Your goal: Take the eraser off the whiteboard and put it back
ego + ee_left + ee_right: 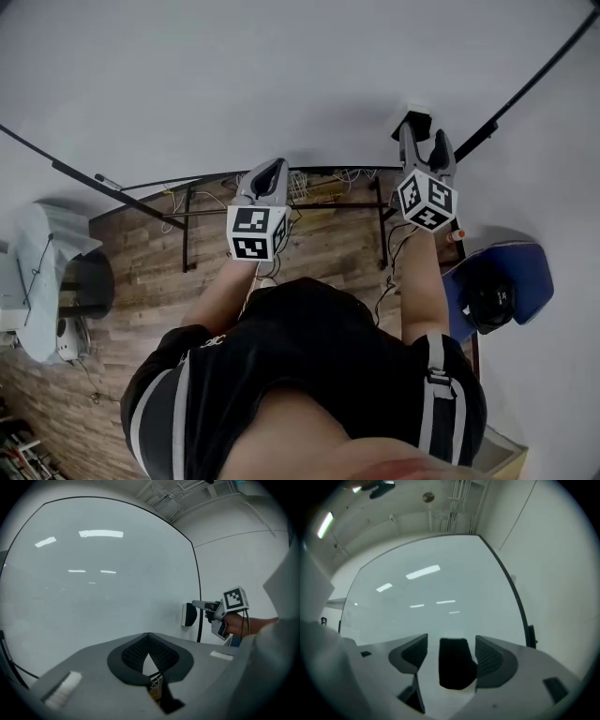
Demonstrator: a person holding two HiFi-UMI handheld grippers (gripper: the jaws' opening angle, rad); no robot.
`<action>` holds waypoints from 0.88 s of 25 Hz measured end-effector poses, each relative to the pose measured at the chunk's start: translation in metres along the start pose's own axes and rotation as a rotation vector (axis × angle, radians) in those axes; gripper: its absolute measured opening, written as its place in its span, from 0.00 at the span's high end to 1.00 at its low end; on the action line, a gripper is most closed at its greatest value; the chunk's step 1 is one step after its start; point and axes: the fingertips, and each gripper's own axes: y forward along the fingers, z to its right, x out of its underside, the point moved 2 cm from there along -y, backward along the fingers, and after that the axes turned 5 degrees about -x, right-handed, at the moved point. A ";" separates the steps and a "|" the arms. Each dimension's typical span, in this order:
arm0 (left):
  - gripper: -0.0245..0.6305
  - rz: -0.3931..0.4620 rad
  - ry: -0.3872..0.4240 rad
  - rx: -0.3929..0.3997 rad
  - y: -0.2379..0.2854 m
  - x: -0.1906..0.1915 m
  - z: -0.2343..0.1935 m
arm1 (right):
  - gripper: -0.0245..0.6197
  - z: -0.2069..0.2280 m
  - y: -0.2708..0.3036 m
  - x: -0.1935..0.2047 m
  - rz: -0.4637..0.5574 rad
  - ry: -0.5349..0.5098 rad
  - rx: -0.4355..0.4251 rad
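Note:
The eraser, a small black block with a white back, sticks to the whiteboard close to its right frame edge. My right gripper reaches up to it. In the right gripper view the eraser stands between the two pads with a narrow gap on each side, so the right gripper is open around it. The left gripper view shows the eraser on the board with the right gripper at it. My left gripper is shut and empty, held low and left of the eraser.
The whiteboard's black frame runs just right of the eraser, with a white wall beyond. Below are a wooden floor, the board's black stand legs, a blue chair carrying a black object at the right, and a white machine at the left.

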 end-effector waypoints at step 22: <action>0.95 0.011 0.016 0.193 0.012 -0.001 0.067 | 0.95 -0.046 -0.113 0.011 -0.059 -0.126 0.015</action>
